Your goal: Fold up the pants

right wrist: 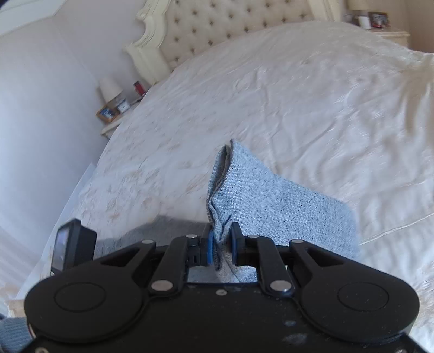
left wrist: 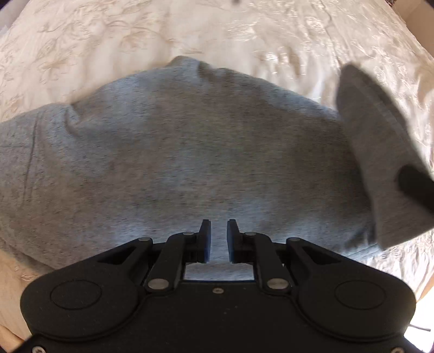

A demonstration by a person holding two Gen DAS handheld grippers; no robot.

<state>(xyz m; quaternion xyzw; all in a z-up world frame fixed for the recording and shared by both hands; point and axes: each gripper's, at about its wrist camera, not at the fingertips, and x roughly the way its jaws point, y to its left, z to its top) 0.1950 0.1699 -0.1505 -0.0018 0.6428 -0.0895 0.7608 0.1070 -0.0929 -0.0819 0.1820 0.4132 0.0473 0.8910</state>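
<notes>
Grey pants [left wrist: 173, 152] lie spread across a cream bedspread [left wrist: 108, 40]. My left gripper [left wrist: 218, 230] hovers just above the pants' near part; its jaws stand a small gap apart with nothing between them. My right gripper [right wrist: 222, 239] is shut on a bunched fold of the pants [right wrist: 260, 201] and holds it lifted above the bed. In the left wrist view that lifted part [left wrist: 379, 152] rises at the right, with a right fingertip [left wrist: 415, 184] dark against it. The other gripper's camera block [right wrist: 73, 244] shows at the left in the right wrist view.
The bed [right wrist: 298, 95] has a tufted headboard [right wrist: 217, 30]. A nightstand with a lamp [right wrist: 111, 89] and small items stands at the bed's left side, another nightstand [right wrist: 379, 24] at the far right. A white wall [right wrist: 40, 108] runs along the left.
</notes>
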